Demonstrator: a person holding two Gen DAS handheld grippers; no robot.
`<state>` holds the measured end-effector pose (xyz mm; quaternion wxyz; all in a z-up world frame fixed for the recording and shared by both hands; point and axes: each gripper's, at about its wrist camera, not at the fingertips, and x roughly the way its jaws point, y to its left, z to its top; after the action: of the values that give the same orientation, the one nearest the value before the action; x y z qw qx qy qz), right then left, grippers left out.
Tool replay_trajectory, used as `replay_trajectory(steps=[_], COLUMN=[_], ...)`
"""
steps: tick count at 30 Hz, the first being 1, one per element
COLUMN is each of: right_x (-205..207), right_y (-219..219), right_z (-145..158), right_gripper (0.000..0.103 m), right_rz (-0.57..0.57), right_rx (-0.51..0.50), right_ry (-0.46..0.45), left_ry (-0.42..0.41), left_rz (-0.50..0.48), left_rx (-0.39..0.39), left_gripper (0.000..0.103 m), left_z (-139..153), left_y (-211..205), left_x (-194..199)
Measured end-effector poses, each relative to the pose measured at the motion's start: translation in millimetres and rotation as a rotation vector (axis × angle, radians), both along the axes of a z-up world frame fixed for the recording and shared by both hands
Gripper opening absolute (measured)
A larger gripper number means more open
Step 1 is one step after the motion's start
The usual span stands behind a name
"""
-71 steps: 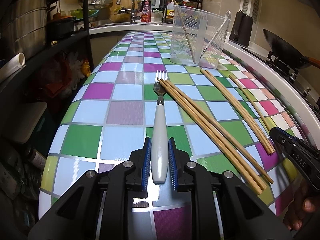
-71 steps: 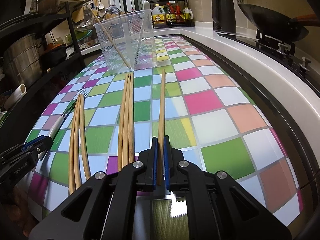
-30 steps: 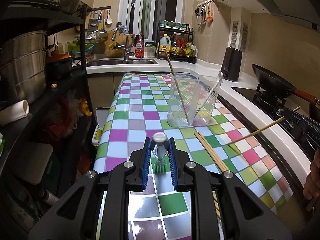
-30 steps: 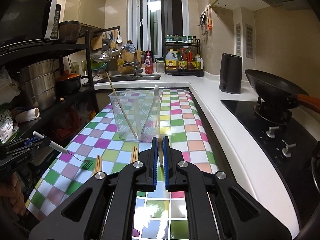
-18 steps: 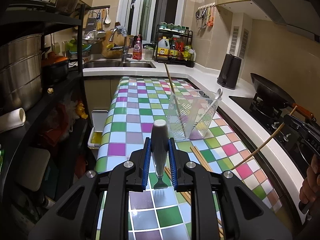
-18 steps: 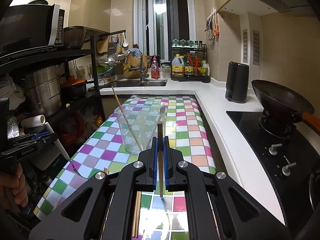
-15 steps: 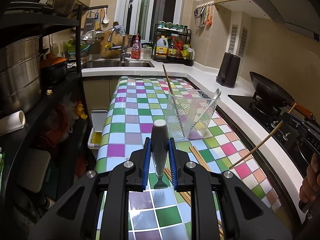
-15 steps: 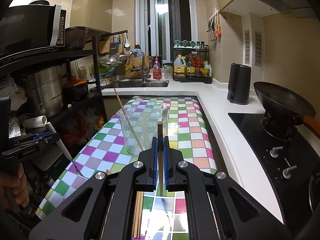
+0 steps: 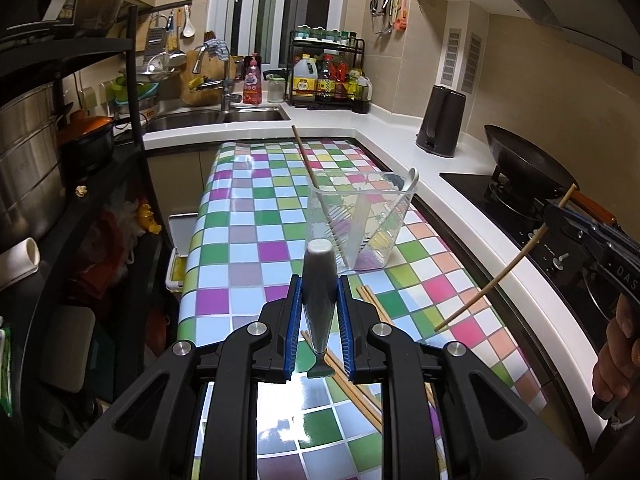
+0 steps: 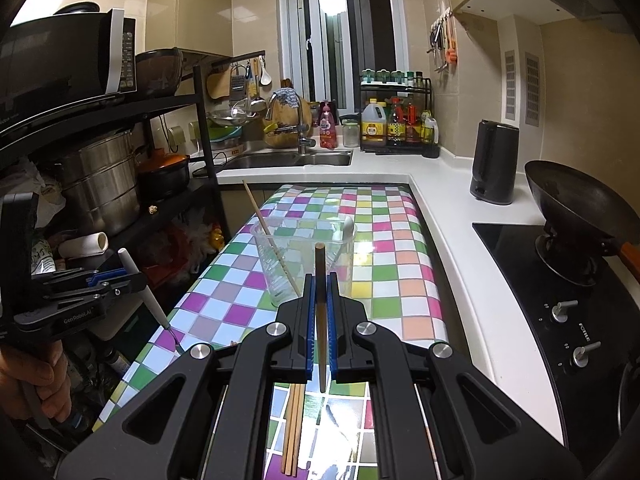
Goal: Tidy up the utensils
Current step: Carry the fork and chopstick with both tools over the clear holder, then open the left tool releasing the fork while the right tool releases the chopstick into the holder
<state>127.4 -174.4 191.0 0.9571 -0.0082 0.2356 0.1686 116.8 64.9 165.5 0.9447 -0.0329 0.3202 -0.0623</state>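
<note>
fork [image 9: 319,300] handle is clamped between the left gripper [image 9: 319,322] pads, tines hanging down. right gripper [image 10: 319,324] is closed tight on 1 chopstick [image 10: 320,316] above the checkered table [image 10: 392,264], near the clear container [image 10: 304,260].

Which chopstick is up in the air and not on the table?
The chopstick pinched in the right gripper. Another chopstick leans inside the clear container; the rest lie flat on the checkered table.

Counter [image 9: 256,240] has a glossy checkered cover. On it: clear tub [image 9: 360,220] mid-way up, upright, one chopstick [image 9: 304,156] and a white spoon [image 9: 408,178] leaning inside. Loose chopsticks [image 10: 292,428] lie flat near my end, just short of the tub.
</note>
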Motion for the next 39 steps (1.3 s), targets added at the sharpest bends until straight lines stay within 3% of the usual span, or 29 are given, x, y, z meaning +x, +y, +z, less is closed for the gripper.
replay_trajectory(steps=[5, 17, 22, 31, 39], right_x=[10, 61, 98, 155, 180], right_y=[0, 20, 25, 32, 41], right_z=[25, 99, 105, 63, 19], right_gripper=[0.005, 0.005, 0.005, 0.005, 0.005], right_rz=[0.025, 0.049, 0.032, 0.025, 0.051], right_rx=[0.024, 0.063, 0.080, 0.079, 0.058], right_ry=[-0.032, -0.188, -0.203, -0.117, -0.041], left_ry=[-0.004, -0.120, -0.164, -0.067, -0.007], left_rz=[-0.040, -0.108, -0.114, -0.127, -0.166], left_rx=[-0.027, -0.057, -0.067, -0.015, 0.038], left_gripper=[0.017, 0.017, 0.017, 0.017, 0.017], left_z=[19, 95, 114, 63, 7], left_y=[-2, -17, -22, -37, -47], left_x=[13, 82, 123, 193, 212])
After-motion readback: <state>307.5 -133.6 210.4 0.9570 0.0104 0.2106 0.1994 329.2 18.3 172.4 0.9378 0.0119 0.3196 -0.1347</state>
